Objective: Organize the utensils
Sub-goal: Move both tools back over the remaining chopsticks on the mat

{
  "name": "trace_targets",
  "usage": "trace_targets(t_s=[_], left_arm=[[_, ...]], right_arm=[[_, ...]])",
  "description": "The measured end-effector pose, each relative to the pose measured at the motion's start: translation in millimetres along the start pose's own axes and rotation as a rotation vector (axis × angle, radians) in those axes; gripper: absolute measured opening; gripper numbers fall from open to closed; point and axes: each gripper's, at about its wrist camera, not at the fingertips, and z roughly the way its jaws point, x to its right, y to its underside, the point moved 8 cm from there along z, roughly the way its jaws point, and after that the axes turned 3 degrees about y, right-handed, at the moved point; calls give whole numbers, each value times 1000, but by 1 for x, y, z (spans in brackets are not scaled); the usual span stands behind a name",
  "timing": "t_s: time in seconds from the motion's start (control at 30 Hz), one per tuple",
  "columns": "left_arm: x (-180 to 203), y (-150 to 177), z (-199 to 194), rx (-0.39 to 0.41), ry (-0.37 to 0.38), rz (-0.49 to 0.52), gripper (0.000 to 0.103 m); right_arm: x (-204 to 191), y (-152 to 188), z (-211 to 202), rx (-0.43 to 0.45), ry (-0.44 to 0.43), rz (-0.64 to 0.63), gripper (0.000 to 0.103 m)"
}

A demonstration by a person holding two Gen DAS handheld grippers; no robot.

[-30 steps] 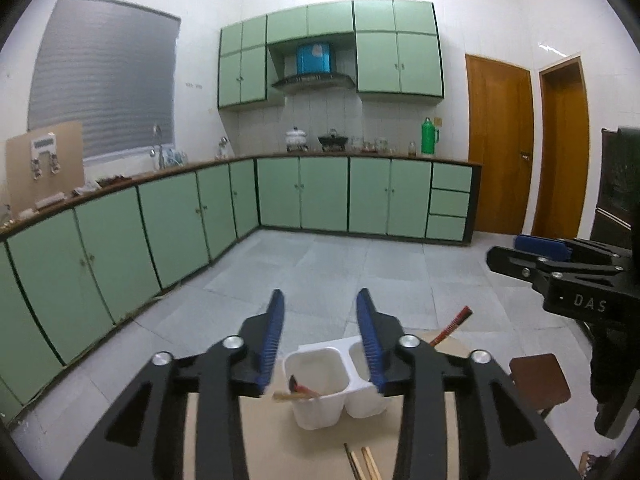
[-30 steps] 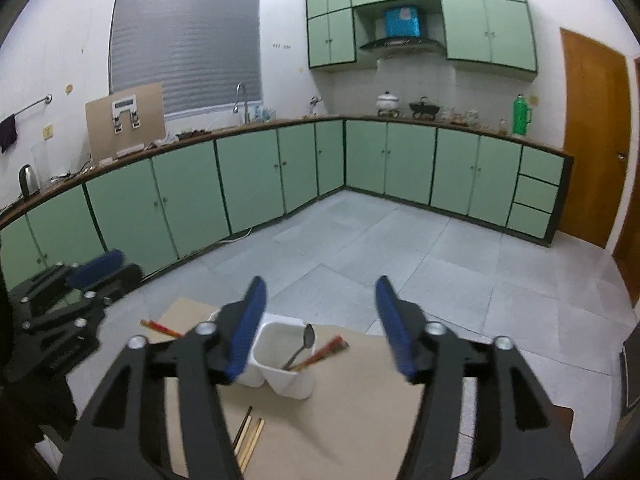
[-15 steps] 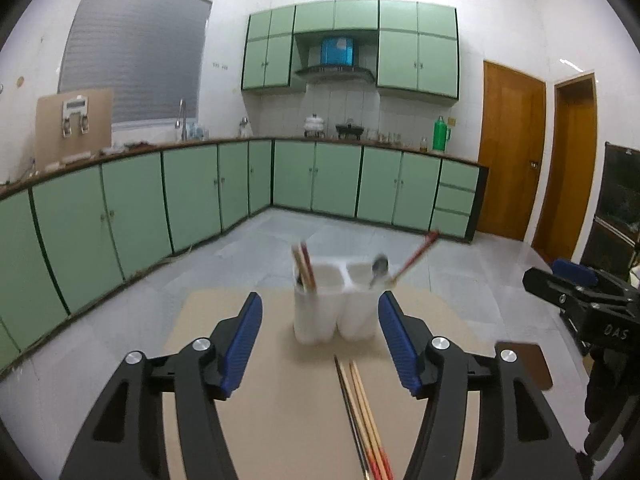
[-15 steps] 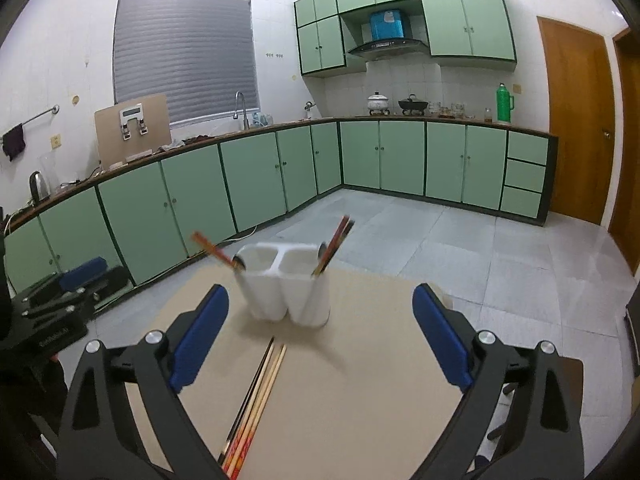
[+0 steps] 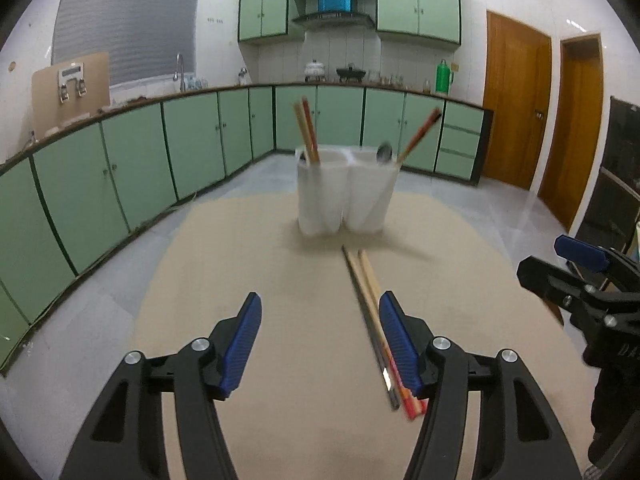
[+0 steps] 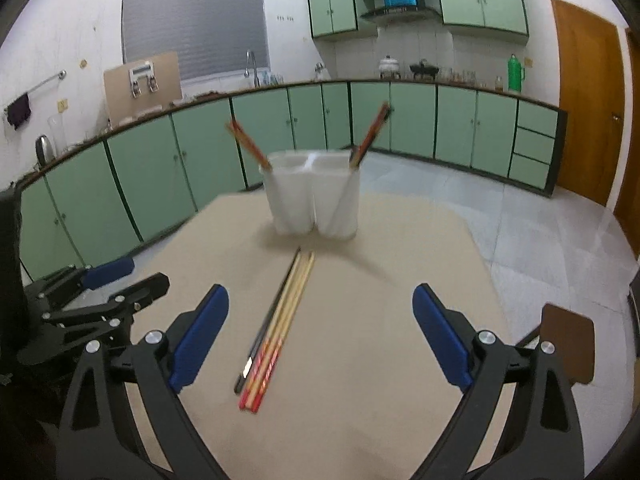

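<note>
I hold both grippers, left gripper (image 5: 320,344) and right gripper (image 6: 320,340), above the bench (image 6: 380,280), jaws apart and empty. Loose chopsticks (image 6: 276,328) lie before the white holder (image 6: 314,196). Next I judge one gripper must descend and pinch them.

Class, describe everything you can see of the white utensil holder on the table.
The white utensil holder looks like translucent plastic, with two joined round cups. It stands upright at the far side of the tan table. Chopsticks lean from its left cup; more chopsticks and a spoon from its right. Neither tool touches it.
</note>
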Motion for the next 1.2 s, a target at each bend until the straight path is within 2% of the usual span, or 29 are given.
trace_targets(t_s=[0.2, 0.27, 0.57, 0.9, 0.97, 1.1, 1.2], left_arm=[[-6, 29, 12, -73, -19, 10, 60], [-8, 38, 15, -92, -23, 7, 60], [-11, 55, 25, -143, -28, 9, 61], [-9, 57, 27, -154, -28, 13, 62], [-9, 57, 27, -158, -28, 16, 62], [-9, 58, 28, -161, -28, 18, 63], [-9, 59, 28, -164, -28, 18, 63]], right_arm=[[-9, 42, 24, -109, 15, 0, 89], [-13, 54, 32, -144, 19, -8, 81], [-24, 96, 57, -274, 12, -12, 68], [-34, 107, 66, -312, -3, -39, 63], [-33, 108, 68, -324, 22, -57, 57], [-21, 105, 65, -317, 79, -74, 57], [-15, 103, 60, -312, 38, -41, 57]])
